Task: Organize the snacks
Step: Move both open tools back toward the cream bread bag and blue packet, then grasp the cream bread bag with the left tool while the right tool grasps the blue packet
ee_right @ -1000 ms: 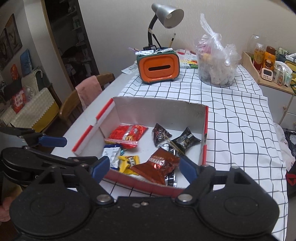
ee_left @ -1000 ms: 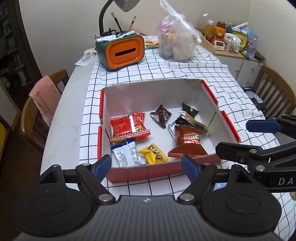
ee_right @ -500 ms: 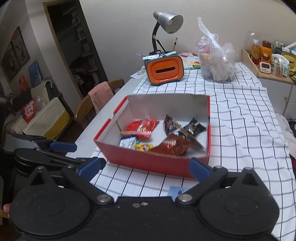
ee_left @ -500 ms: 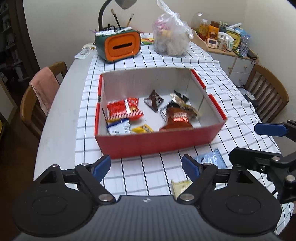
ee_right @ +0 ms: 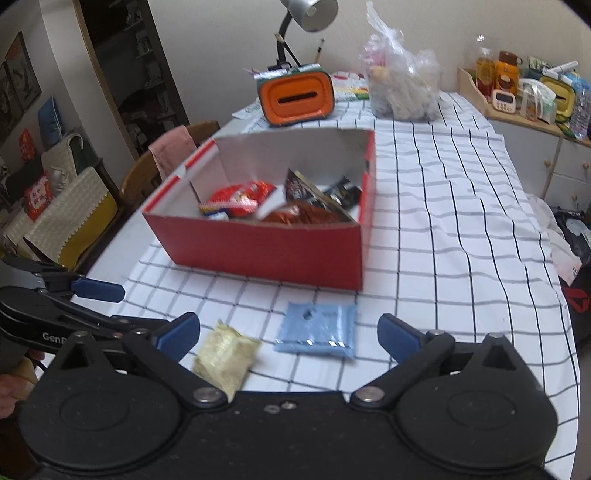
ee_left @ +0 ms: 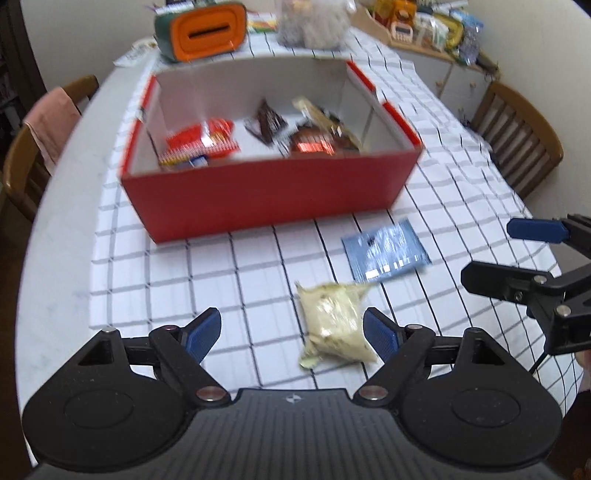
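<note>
A white cloth with a black grid (ee_right: 443, 229) covers a long table in a lived-in room, with wooden chairs at its sides.

The left gripper (ee_left: 291, 330) hangs over the near end of the cloth with its blue fingers spread and nothing pinched. A pale yellow snack packet (ee_left: 334, 326) lies on the cloth between them, close to the right-hand finger; whether it touches that finger cannot be told.

The right gripper (ee_right: 288, 332) has its jaws spread wide, having just been opening, and they grip nothing. A light blue packet (ee_right: 317, 328) lies flat on the cloth in the gap between the fingers, apart from both. The yellow packet sits just beside the blue one, and each gripper shows at the edge of the other's view.

Past both packets stands an open red box (ee_right: 266, 251) with white inner walls. Inside it lie a red wrapper (ee_left: 201, 142), a dark brown packet (ee_left: 267, 123) and a reddish-brown bag (ee_left: 314, 142), among others too blurred to name.

Behind the box, at the far end of the table, are an orange holder with a slot (ee_right: 297, 98), a desk lamp (ee_right: 310, 13) and a clear plastic bag (ee_right: 400, 79).
</note>
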Motion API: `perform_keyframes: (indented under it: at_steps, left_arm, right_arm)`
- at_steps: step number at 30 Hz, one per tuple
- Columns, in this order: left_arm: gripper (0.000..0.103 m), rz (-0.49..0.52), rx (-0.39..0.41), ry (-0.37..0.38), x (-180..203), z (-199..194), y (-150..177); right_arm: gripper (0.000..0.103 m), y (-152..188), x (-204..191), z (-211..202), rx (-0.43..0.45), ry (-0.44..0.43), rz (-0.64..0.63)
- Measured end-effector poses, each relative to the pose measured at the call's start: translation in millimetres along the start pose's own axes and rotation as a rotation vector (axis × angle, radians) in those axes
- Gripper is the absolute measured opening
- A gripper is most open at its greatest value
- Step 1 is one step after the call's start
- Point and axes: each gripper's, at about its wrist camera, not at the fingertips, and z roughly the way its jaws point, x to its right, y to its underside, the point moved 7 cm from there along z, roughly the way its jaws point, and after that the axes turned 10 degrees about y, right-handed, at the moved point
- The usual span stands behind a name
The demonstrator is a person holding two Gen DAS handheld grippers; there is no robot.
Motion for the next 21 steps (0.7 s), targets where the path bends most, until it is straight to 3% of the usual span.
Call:
perform_keyframes:
  at_steps: [7, 18, 21]
  left_arm:
    - [0.084, -0.024, -0.099, 0.058, 11.0, 39.9, 9.7]
    - [0.083, -0.049, -0.121, 0.029, 8.1, 75.8, 8.6]
    - [0.073, -0.063, -0.13, 0.049, 7.6, 79.9, 9.3]
  right_arm:
    - [0.102, 24.1, 21.3, 17.8, -0.063, 0.018, 0.009]
    - [0.102, 44.0, 42.1, 50.7, -0.161, 0.061, -0.04]
    - [0.101, 42.6, 43.0, 59.0, -0.169, 0.052, -0.069]
